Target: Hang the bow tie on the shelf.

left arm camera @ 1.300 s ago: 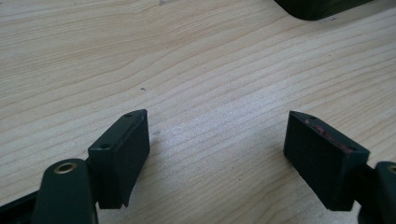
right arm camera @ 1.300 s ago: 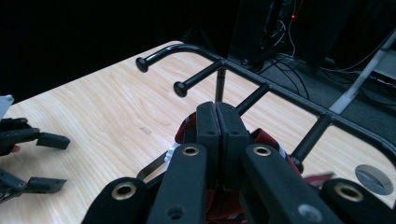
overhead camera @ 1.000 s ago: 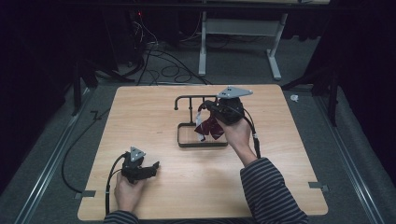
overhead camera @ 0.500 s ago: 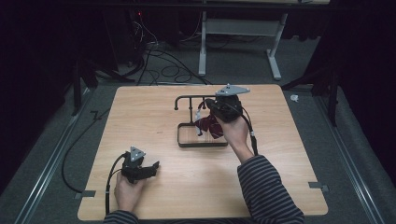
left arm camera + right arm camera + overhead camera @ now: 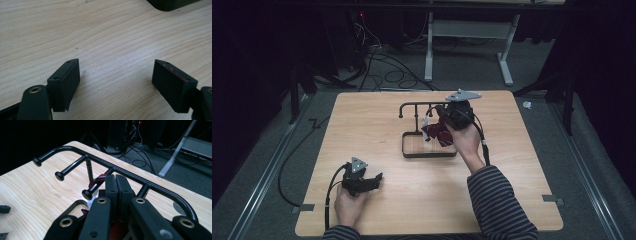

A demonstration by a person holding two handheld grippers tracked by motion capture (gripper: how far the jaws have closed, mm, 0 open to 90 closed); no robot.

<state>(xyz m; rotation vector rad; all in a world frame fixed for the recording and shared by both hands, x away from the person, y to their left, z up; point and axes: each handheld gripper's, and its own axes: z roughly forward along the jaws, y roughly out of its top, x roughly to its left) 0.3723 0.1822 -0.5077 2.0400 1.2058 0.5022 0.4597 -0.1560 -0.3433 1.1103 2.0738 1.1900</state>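
A black peg rack stands on its tray-like base at the table's middle. A dark red striped cloth hangs beside it under my right gripper. In the right gripper view the jaws of the right gripper are pressed together, with red fabric showing beneath them. The cloth's red band loops over a peg just left of the fingertips. My left gripper rests near the front left of the table. Its jaws stand wide open over bare wood.
The wooden table has free room left of and in front of the rack. A dark corner of the rack's base shows ahead of the left gripper. Cables and a white desk frame lie on the floor beyond the table.
The right gripper has edged slightly toward the rack's top bar, taking the red cloth with it. The left gripper has stayed put.
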